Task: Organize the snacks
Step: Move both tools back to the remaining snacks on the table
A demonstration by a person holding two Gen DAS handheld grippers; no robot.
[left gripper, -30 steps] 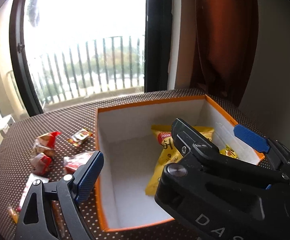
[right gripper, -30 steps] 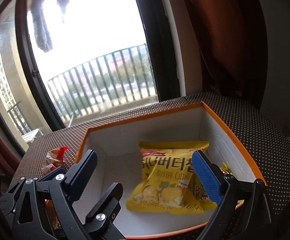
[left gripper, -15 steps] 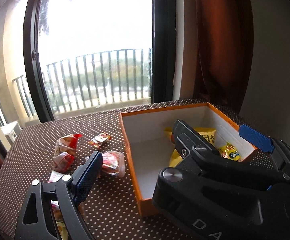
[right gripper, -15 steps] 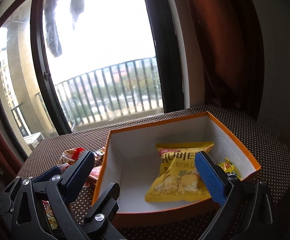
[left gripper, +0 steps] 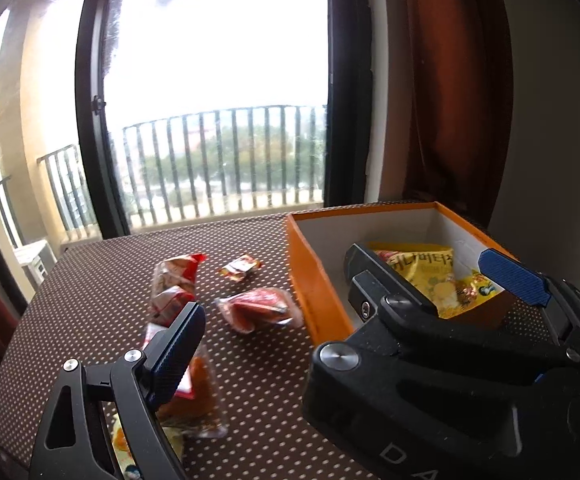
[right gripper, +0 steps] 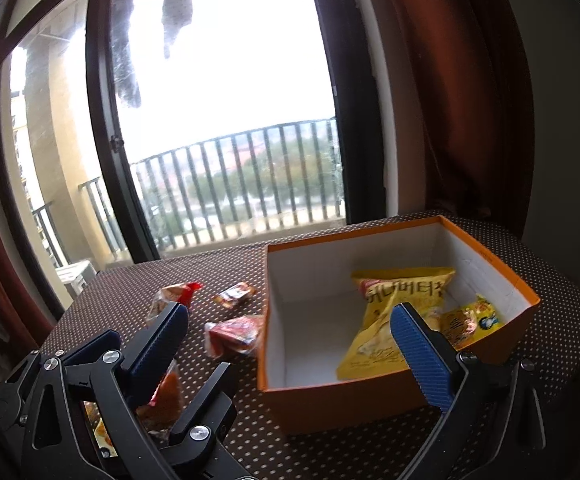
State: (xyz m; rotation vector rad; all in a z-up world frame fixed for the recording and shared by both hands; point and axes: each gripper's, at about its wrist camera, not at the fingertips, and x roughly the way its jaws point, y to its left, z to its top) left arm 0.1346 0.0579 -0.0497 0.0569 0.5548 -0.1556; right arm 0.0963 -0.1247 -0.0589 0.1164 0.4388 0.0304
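Note:
An orange box [left gripper: 314, 280] [right gripper: 402, 396] with a white inside stands on the right of the dotted brown table [left gripper: 110, 280]. In it lie a yellow chip bag [left gripper: 422, 268] [right gripper: 394, 300] and a small yellow packet [left gripper: 478, 288] [right gripper: 474, 320]. Left of the box lie loose snacks: a red packet [left gripper: 258, 308] [right gripper: 236, 334], a small wrapped one [left gripper: 238, 268] [right gripper: 234, 294], a red-and-white one [left gripper: 174, 280] [right gripper: 174, 296] and an orange packet [left gripper: 198, 392] [right gripper: 166, 392]. My left gripper [left gripper: 346, 312] is open and holds nothing, near the box's left wall. My right gripper [right gripper: 292, 352] is open in front of the box, also with nothing in it.
A tall window with a balcony railing [left gripper: 226, 164] rises behind the table. A dark red curtain [right gripper: 470, 100] and a wall stand at the right, close behind the box. The table's left edge [left gripper: 30, 300] runs near the loose snacks.
Both grippers have drawn back and to the left, from over the box to in front of it. The loose snacks have come into fuller view. Both stayed open.

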